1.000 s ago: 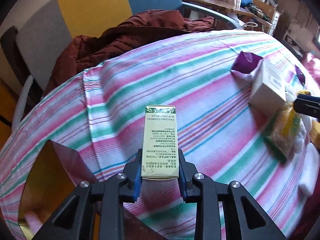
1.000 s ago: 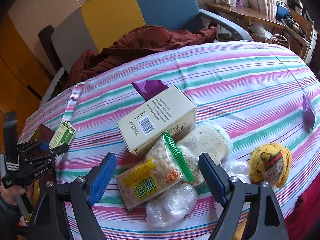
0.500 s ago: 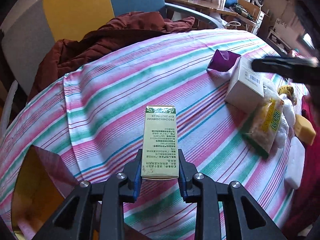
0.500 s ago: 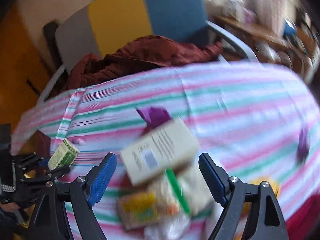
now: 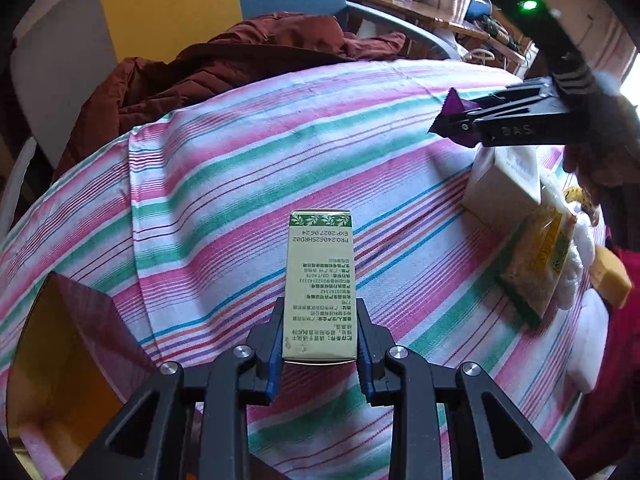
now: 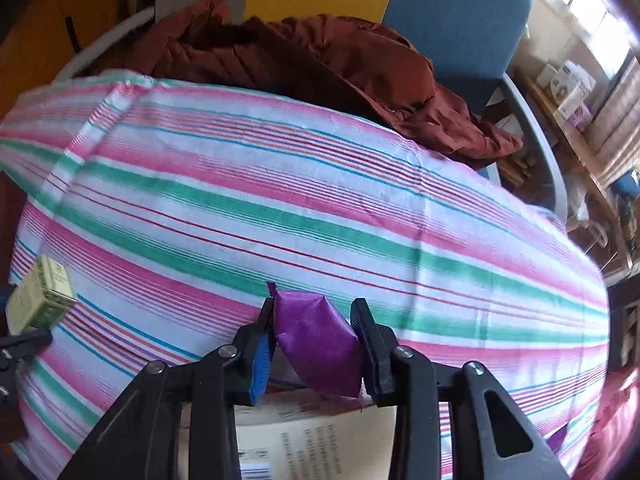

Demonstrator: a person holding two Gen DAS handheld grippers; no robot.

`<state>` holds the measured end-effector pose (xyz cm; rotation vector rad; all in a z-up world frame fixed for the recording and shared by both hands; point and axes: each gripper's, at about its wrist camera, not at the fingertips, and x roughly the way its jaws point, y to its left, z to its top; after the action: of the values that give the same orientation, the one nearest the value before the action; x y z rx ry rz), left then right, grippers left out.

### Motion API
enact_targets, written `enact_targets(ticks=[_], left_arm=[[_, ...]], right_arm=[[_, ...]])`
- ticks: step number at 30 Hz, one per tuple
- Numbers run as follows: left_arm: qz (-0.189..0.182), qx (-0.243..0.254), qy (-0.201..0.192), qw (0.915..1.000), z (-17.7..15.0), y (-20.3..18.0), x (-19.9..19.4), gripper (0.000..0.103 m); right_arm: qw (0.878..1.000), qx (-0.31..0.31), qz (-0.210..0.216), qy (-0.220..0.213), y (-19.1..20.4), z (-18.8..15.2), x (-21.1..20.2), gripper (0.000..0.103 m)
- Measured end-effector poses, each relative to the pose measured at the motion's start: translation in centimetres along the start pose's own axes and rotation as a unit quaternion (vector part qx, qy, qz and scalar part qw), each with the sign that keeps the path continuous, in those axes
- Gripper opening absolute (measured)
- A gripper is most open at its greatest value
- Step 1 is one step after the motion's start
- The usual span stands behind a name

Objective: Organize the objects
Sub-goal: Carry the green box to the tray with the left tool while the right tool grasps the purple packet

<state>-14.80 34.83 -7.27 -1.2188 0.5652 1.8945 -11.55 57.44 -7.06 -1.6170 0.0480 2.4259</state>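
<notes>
Left wrist view: the left tool (image 5: 320, 344) pinched the lower end of a slim green-and-cream carton (image 5: 320, 284), its blue pads pressed on both long sides, the printed face up and the leaf-patterned end pointing to 12 o'clock. The carton hung over a worktop covered by a pink, green and white striped cloth (image 5: 248, 168). At 2 o'clock the right tool (image 5: 444, 124) reached in from the side, a purple packet (image 5: 454, 106) showing at its tip. Just below it, toward 3 o'clock, stood a cream box (image 5: 500, 192), with a yellow-labelled snack bag (image 5: 536, 264) leaning against it at 4 o'clock. A maroon jacket (image 5: 224, 68) lay heaped at 12 o'clock beyond the cloth.

Right wrist view: the right tool (image 6: 316, 344) had its pads pressed on the purple packet (image 6: 316, 340), which bulged between them at 6 o'clock. The cream box (image 6: 320, 440) lay directly beneath, its printed side facing up. At 9 o'clock, the green carton (image 6: 40, 300) showed in the left tool, well apart across the striped cloth (image 6: 320, 208). The maroon jacket (image 6: 320, 64) sat at 12 o'clock.
</notes>
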Motion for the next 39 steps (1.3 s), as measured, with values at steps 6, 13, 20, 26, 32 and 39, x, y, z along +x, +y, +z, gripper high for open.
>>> enact_targets(ticks=[6,13,20,26,32,39], left_arm=[[-0.008,-0.024,-0.044,0.9987,-0.8,0.1,-4.5,0.03],[-0.002,-0.064,-0.107,0.9922,-3.6,0.6,-12.0,0.03],[0.025,-0.129,-0.148,0.9802,-9.4,4.3,-18.0,0.03],[0.053,-0.212,-0.138,0.9659,-15.6,9.9,-18.9,0.03],[0.062,-0.267,-0.125,0.9534,-20.5,13.5,-18.4,0.03],[0.05,-0.293,-0.129,0.946,-22.4,14.8,-17.7,0.03]], right_arm=[[0.997,0.032,0.042,-0.063,0.7,-0.7,-5.1,0.036],[0.987,0.006,0.123,-0.106,8.0,-2.9,-10.6,0.036],[0.972,-0.03,0.205,-0.11,16.8,-4.6,-13.2,0.036],[0.964,-0.057,0.244,-0.09,22.9,-4.4,-13.3,0.036],[0.962,-0.083,0.254,-0.053,28.5,-3.7,-11.8,0.036],[0.963,-0.092,0.25,-0.034,31.7,-3.3,-10.8,0.036]])
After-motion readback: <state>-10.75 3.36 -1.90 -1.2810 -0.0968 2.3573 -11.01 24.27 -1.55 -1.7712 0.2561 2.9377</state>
